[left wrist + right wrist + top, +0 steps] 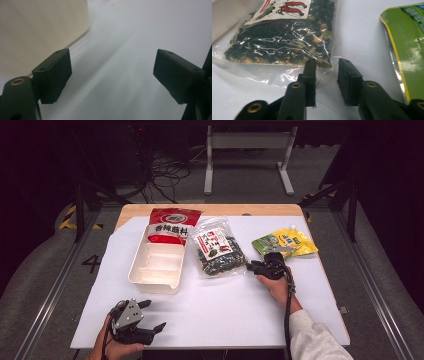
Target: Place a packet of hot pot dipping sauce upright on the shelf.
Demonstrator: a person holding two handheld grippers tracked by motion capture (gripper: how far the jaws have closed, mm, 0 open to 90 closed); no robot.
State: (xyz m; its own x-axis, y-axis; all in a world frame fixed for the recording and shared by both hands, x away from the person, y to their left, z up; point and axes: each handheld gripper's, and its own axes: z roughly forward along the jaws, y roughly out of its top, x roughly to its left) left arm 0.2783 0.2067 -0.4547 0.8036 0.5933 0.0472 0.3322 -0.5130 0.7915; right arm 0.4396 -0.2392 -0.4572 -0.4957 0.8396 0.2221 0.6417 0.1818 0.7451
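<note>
A: Where is the right gripper (251,266) being held, and in what state?

B: It is being held at the clear bag of dark dried flakes (218,251), at the bag's near right corner. In the right gripper view the jaws are standing slightly parted, the clear edge of the bag (287,40) lying by the left jaw; whether the film is being pinched cannot be told.

A: And the left gripper (151,316)?

B: It is being rested released, jaws wide apart, at the near left of the sheet, nothing between them. The cream tray (37,32) is being seen just beside its left jaw in the left gripper view.

A: What is lying around the bag?

B: The divided cream tray (156,281) is lying to its left, a red packet (172,225) with white characters beyond the tray, and a green and yellow pouch (285,243) to the right, just beside the right gripper. The label on the bag is showing red prawns; its text is too small to be read.

A: Surface and room?

B: A white sheet (225,310) is covering a wooden table (210,210); grey floor, cables and a white frame are being seen behind, in dim light
</note>
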